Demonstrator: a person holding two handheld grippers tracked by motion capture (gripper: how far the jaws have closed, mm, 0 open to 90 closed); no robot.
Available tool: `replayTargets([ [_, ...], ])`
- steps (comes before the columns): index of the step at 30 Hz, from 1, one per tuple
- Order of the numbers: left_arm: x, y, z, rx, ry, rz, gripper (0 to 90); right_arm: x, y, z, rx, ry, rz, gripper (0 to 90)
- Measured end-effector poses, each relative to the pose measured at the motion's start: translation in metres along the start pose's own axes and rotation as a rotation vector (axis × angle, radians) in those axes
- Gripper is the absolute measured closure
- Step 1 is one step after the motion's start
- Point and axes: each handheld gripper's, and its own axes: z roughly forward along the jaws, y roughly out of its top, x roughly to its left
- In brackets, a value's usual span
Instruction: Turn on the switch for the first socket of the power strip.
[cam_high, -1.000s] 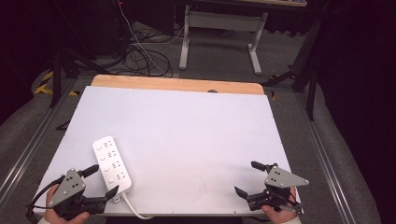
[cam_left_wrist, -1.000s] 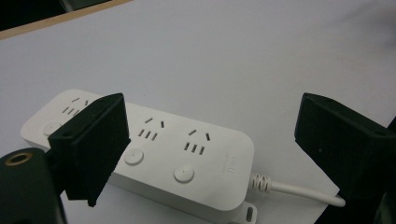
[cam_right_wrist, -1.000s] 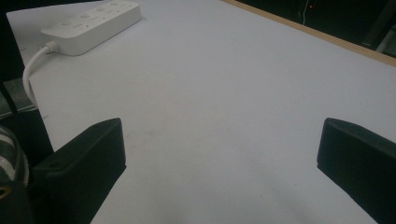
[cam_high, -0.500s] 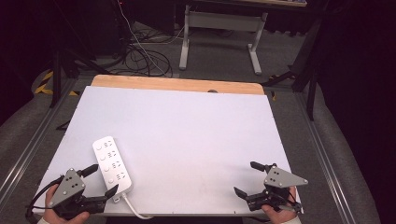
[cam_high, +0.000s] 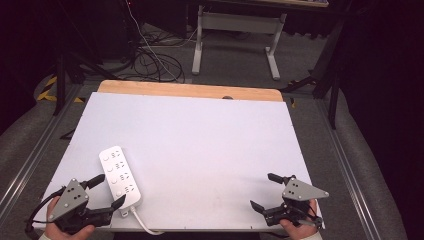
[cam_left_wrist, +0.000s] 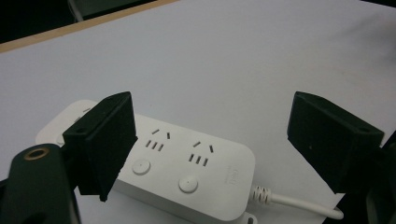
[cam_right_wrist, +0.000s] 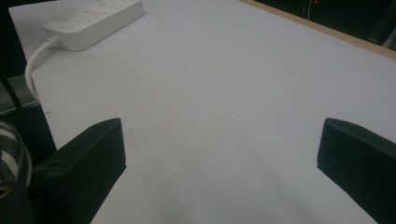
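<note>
While the white plastic power strip lies flat near the front left corner of the pale grey tabletop, its thick white cord trailing off the near edge, the left hand-held gripper sits right at the strip's cord end with its black jaws spread to either side. Seen from the left gripper view, the strip lies between the two pads without either one pressing on it; the jaws have just been closing a little, yet nothing is grasped. Far across the near edge, the right hand-held gripper rests with its jaws wide apart over bare tabletop, holding nothing.

The likely trouble is at the strip's rounded corner: a pinch taken so close to the cord end could let the smooth casing pivot or squirt out sideways. One pad also looks to stand above the sockets rather than beside the casing, so closing from here might press on the top face and skid. The cord, hanging over the edge, could drag the strip back when lifted.
</note>
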Motion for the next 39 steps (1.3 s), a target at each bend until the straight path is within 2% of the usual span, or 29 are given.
replayTargets([
  [17,0.007,0.015,0.001,0.000,0.026,-0.029,26.6,0.000,0.000,0.002,0.008,0.015,0.008,1.8],
  [25,0.013,0.024,0.008,0.007,0.044,-0.017,30.4,0.000,0.000,0.002,0.013,0.021,0.008,1.9],
  [28,0.014,0.026,0.011,0.012,0.037,-0.021,30.9,0.000,0.000,0.002,0.013,0.017,0.009,1.8],
  [29,0.015,0.028,0.014,0.023,0.019,-0.027,31.3,0.000,0.000,0.002,0.011,0.017,0.007,1.8],
  [34,0.018,0.032,0.016,0.042,-0.004,-0.037,40.6,0.000,-0.001,0.002,0.010,0.018,0.009,1.8],
  [37,0.020,0.034,0.018,0.065,-0.019,-0.036,45.8,0.000,-0.001,0.002,0.009,0.022,0.009,1.8],
  [38,0.020,0.034,0.020,0.088,-0.018,-0.023,46.0,0.000,-0.001,0.002,0.009,0.023,0.010,1.8],
  [39,0.020,0.034,0.021,0.089,-0.017,-0.019,46.1,0.000,-0.001,0.002,0.009,0.023,0.011,1.8],
])
